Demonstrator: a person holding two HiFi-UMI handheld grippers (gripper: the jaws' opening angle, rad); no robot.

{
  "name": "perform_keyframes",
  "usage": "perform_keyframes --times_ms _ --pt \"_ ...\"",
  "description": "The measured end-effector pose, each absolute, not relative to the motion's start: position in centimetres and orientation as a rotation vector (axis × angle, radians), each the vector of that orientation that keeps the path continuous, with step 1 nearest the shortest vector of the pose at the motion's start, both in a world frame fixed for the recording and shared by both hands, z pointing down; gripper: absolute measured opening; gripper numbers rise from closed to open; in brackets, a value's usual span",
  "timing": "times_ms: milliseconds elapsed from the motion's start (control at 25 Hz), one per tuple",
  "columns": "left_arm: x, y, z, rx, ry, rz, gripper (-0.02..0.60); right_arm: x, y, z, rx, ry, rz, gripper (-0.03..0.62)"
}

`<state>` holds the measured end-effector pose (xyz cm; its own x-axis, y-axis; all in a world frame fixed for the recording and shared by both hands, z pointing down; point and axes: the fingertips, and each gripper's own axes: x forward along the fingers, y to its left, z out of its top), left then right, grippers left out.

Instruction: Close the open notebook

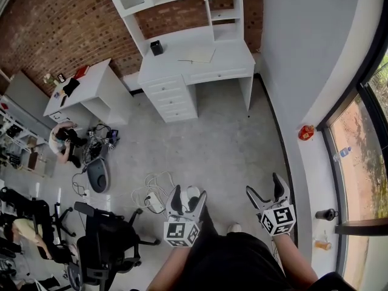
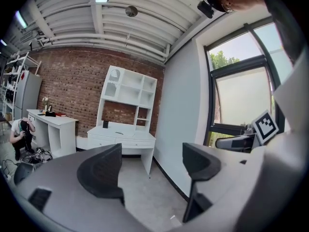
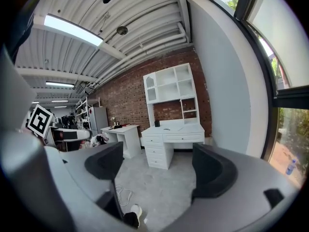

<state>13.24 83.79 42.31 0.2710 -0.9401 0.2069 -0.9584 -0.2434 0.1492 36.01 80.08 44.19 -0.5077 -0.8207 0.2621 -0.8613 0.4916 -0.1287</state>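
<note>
The open notebook (image 1: pixel 197 56) lies flat on the white desk with a hutch (image 1: pixel 230 59) against the far brick wall, across the room from me. A small black box (image 1: pixel 156 47) stands on the desktop to its left. In the right gripper view the notebook (image 3: pixel 173 128) is a thin pale sheet on the desktop. My left gripper (image 1: pixel 187 200) (image 2: pixel 152 163) and right gripper (image 1: pixel 265 187) (image 3: pixel 157 166) are held in front of my body, both pointing toward the desk. Each is open, with only bare floor between its fingers.
A second white desk (image 1: pixel 91 93) stands further left, with a person crouching (image 1: pixel 63 141) beside it among cables. Black office chairs (image 1: pixel 103 235) and a white cable (image 1: pixel 154 190) are on the floor at my left. A wall and window sill (image 1: pixel 309 162) run along the right.
</note>
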Motion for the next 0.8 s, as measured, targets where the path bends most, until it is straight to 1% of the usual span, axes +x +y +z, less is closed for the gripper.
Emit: perform_keyframes --times_ms 200,400,800 --pt "11.8 79.1 43.3 2.321 -1.704 0.099 0.367 33.5 76.0 45.0 1.46 -2.54 0.379 0.431" --pt "9.6 71.2 43.8 2.348 -1.629 0.083 0.367 30.8 69.5 44.7 1.489 -2.491 0.369 0.431" --pt "2.7 54.7 41.8 2.398 -1.54 0.051 0.367 21.9 53.4 42.4 1.494 -2.472 0.364 0.431"
